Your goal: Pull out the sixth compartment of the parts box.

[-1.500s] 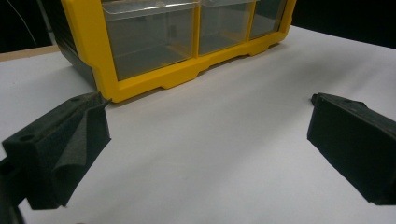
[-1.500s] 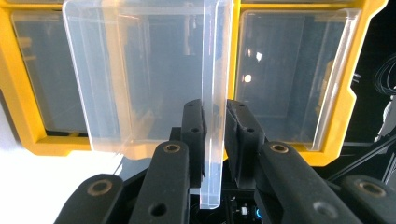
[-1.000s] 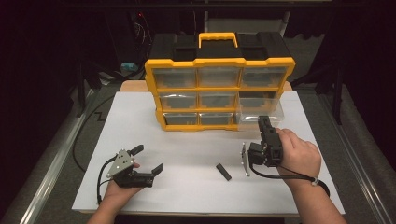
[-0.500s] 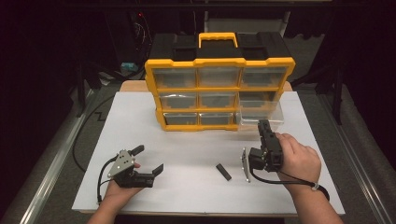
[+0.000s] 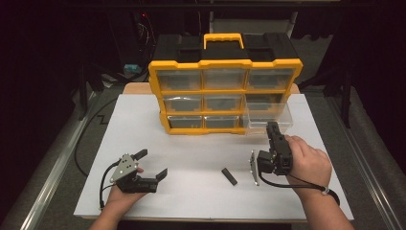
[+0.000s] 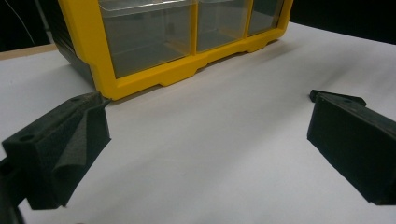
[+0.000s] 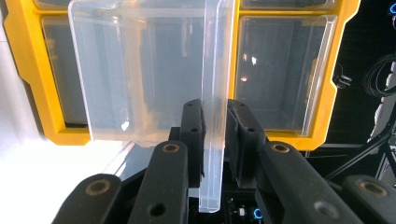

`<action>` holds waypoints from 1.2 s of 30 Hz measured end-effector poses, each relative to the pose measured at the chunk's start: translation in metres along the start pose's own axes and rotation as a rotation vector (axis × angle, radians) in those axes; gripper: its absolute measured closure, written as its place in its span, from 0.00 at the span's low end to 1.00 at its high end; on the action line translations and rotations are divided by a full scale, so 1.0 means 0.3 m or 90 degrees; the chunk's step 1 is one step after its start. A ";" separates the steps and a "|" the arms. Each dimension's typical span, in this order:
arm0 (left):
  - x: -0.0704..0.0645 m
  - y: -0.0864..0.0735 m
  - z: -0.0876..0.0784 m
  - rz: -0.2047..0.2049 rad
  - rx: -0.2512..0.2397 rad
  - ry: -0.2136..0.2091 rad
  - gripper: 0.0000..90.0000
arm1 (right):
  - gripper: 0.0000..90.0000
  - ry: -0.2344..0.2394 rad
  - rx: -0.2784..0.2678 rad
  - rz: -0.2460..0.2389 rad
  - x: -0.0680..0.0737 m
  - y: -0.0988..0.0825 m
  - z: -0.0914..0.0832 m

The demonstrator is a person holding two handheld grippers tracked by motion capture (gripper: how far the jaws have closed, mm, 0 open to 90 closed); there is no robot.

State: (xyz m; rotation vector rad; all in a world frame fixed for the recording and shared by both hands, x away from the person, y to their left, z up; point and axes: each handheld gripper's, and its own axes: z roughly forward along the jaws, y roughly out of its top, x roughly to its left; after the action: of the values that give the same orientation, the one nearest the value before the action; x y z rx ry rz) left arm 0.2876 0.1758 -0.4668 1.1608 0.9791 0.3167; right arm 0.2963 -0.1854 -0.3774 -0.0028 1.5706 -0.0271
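With the right gripper [image 7: 215,123] clamped on the front wall of the clear plastic drawer [image 5: 268,120], pulled partway out of the yellow organiser's [image 5: 225,91] bottom-right slot, the small black block [image 5: 229,176] on the white table [image 5: 201,158] apparently awaits stowing, the left gripper [image 5: 152,165] resting open and empty.

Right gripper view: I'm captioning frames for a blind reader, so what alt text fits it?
The right gripper has its black fingers shut on the front wall of a clear drawer pulled partway out of a yellow organizer. More clear drawers sit closed beside it.
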 end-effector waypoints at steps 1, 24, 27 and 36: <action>-0.001 -0.001 0.001 -0.002 -0.001 0.000 0.00 | 0.88 0.001 0.001 -0.001 0.000 0.001 0.001; 0.007 0.014 -0.007 -0.016 -0.017 0.008 0.00 | 0.72 0.059 -0.007 0.027 0.049 0.003 -0.067; 0.011 0.016 -0.008 -0.016 -0.019 0.013 0.00 | 0.70 0.070 -0.008 0.025 0.083 0.000 -0.067; 0.020 0.018 -0.008 -0.018 -0.023 0.018 0.00 | 0.67 0.116 0.000 0.044 0.200 0.000 -0.066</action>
State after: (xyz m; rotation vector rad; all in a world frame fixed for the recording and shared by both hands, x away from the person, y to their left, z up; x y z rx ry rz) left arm 0.2908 0.1836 -0.4650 1.1117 1.0100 0.3275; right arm 0.2765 -0.1863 -0.4374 0.0550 1.7514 0.0284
